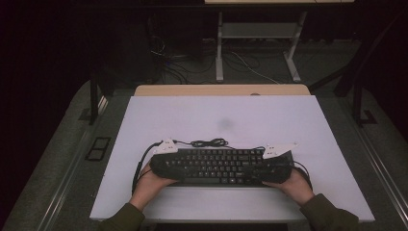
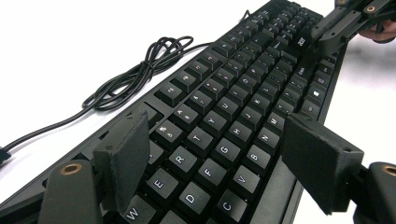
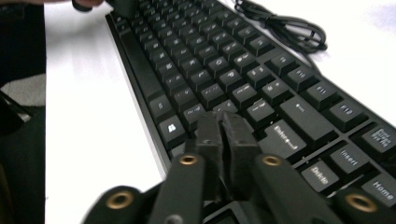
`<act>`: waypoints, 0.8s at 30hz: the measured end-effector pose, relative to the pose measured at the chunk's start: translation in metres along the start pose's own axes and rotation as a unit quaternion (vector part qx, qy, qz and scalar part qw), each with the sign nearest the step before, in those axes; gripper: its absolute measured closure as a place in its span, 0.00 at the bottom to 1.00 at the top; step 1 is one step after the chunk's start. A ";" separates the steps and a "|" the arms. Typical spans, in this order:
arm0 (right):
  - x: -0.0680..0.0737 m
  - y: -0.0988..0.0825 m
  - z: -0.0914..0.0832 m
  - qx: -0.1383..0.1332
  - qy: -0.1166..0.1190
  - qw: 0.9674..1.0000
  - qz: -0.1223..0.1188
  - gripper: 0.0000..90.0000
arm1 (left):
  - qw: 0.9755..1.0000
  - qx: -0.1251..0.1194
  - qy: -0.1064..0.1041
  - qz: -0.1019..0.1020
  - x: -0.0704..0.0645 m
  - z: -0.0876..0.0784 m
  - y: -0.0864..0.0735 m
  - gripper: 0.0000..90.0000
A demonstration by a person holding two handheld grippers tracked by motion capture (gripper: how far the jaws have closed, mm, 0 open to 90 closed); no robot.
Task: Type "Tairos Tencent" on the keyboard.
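A black keyboard (image 1: 221,166) lies along the near part of the white tabletop (image 1: 221,115), with its black cable (image 1: 209,142) coiled just behind it. At the keyboard's left end my left gripper (image 1: 174,163) points along it. In the left gripper view this gripper (image 2: 224,154) is open, with one pad (image 2: 122,156) over the keys near W and the other pad (image 2: 321,163) over the front edge, gripping nothing. At the right end my right gripper (image 1: 265,166) hovers over the keys. In its own view the right gripper (image 3: 223,123) is shut, pads together and empty, just above the keys beside Enter.
Two hands hold the grippers at the table's near edge. The cable coil (image 2: 135,77) lies on the white surface behind the keyboard. A wooden desk edge (image 1: 221,90) borders the far side. Another desk's legs (image 1: 219,53) and floor cables stand in the dark beyond.
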State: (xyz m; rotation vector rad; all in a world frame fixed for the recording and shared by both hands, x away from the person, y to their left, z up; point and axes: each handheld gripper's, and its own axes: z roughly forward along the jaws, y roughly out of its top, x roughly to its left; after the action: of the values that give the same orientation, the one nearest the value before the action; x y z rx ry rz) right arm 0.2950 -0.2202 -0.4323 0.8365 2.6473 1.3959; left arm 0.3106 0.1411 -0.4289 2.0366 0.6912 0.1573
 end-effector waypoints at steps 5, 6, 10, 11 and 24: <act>0.001 -0.001 0.005 0.018 -0.006 1.000 -0.008 0.99 | 1.000 0.000 0.001 0.001 0.000 0.001 0.000 0.26; 0.001 -0.001 0.006 0.021 -0.007 1.000 -0.011 0.99 | 1.000 0.000 0.001 0.002 0.000 0.001 0.000 0.26; 0.001 -0.002 0.009 0.033 -0.015 0.999 -0.018 0.99 | 1.000 -0.001 0.001 0.002 -0.001 0.001 0.001 0.26; 0.001 -0.002 0.009 0.032 -0.014 0.999 -0.016 0.99 | 1.000 0.000 0.001 0.003 -0.001 0.001 0.001 0.26; 0.001 -0.003 0.011 0.040 -0.013 0.999 -0.018 0.99 | 1.000 0.002 0.009 0.008 0.002 0.003 0.007 0.35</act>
State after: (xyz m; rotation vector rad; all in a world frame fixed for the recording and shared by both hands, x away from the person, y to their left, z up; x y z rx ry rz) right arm 0.2955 -0.2128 -0.4408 0.8032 2.7007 1.2700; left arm 0.3167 0.1373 -0.4252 2.0481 0.6871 0.1842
